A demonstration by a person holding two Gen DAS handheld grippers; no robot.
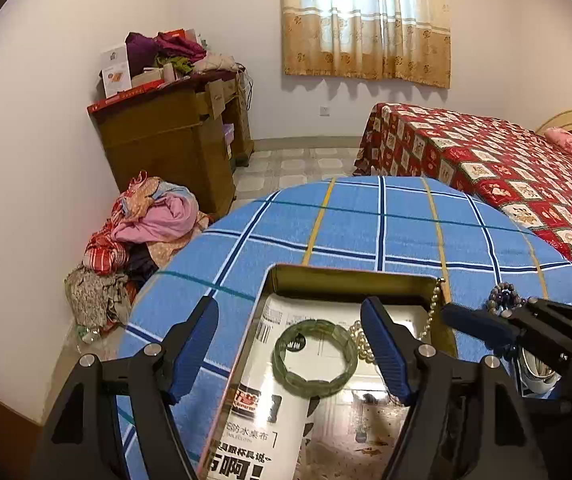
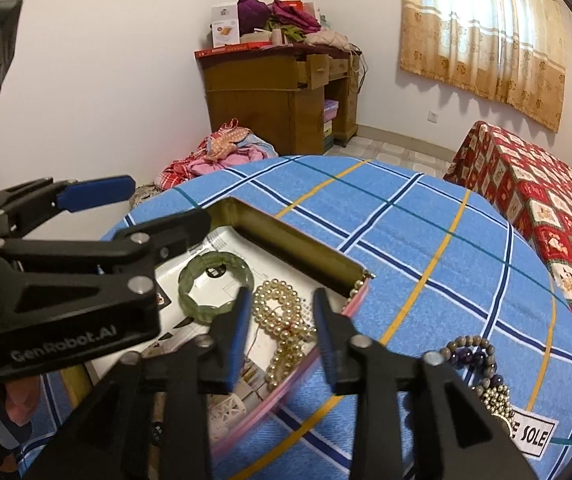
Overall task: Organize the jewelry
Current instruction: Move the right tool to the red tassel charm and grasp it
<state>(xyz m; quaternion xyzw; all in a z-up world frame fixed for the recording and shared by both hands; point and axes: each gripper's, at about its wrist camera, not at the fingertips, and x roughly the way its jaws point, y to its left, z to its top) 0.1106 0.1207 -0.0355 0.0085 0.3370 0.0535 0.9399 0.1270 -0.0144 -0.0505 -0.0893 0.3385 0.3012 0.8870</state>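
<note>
One open gold-walled metal tin (image 2: 293,236) holding one translucent green jade bangle (image 2: 216,286) and one cream pearl strand (image 2: 286,324); one grey-and-purple beaded bracelet (image 2: 471,354) and one cluster of small gold beads (image 2: 495,400) on one blue plaid tabletop (image 2: 445,248); two black grippers, each with two blue-padded fingers (image 2: 240,336)

Left gripper (image 1: 291,350) poised over an open tin on a checked tablecloth.

Its blue-padded fingers (image 1: 383,344) stood apart above a shallow gold-walled metal tin (image 1: 349,276) lined with printed paper, where a translucent green jade bangle (image 1: 314,362) lay flat, a cream pearl strand (image 1: 359,340) just beside it. The right gripper's blue tip (image 1: 477,324) reached in from the right, near a grey-and-purple beaded bracelet (image 1: 503,296) on the blue plaid cloth (image 1: 365,232).
</note>
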